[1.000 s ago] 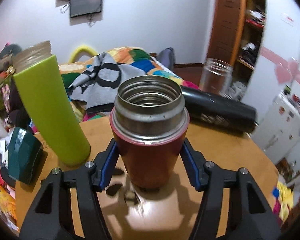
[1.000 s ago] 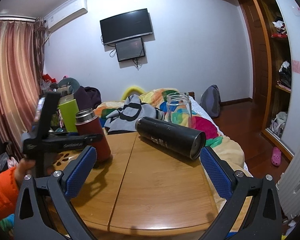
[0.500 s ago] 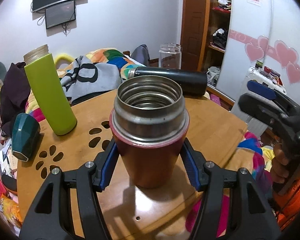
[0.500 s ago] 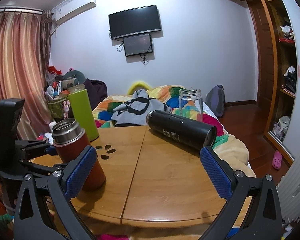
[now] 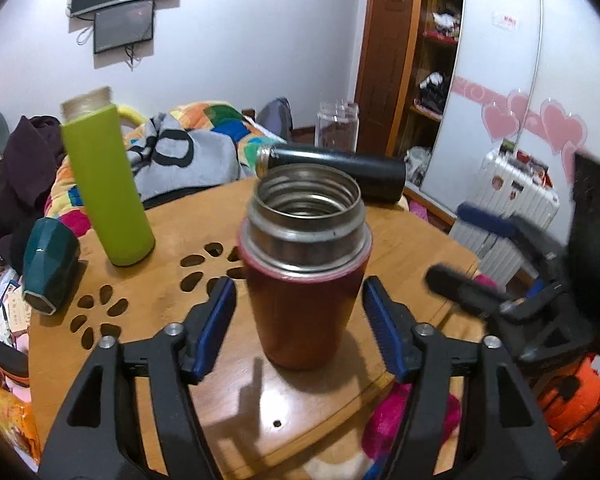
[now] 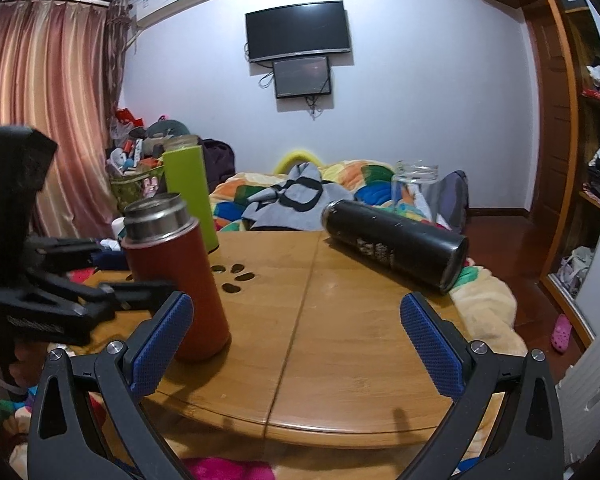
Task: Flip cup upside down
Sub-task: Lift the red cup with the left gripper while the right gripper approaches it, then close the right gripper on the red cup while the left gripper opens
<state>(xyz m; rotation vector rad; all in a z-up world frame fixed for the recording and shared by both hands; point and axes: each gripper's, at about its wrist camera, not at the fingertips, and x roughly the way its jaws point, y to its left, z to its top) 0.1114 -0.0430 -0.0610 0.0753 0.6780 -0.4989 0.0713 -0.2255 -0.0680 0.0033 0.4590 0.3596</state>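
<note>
Two grippers: both are in view, and both are wide open, holding nothing.
Left gripper [image 5: 299, 320]: at the bottom middle of the left view. Its blue pads [image 5: 216, 322] sit on each side of the red cup with a gap on both sides, so they do not touch it.
Right gripper [image 6: 292, 340]: at the bottom of the right view, over bare wood, a little to the right of the cup.
Red cup [image 5: 302, 276]: it stands upright in the middle of the left view, on the round wooden surface [image 6: 340, 340]. Its open steel mouth faces up, so it is not flipped yet.
How it will handle: it looks like hard metal, so it should not squash or break. The red side may be smooth and could slip. It looks empty inside, so I think it is fairly light.
Where to hold: the straight red part, about the middle, below the steel neck. The neck is ridged and narrower, so I think it is a worse spot.
Watch out: the cup is near the edge of the surface at the bottom of the frame. A loose hold could drop it.
Other things: a green bottle [image 5: 104, 180] stands at the left, a dark green mug [image 5: 50, 264] lies by it, a black bottle [image 6: 394, 246] lies on its side, and a clear jar [image 5: 337, 126] is behind that.
</note>
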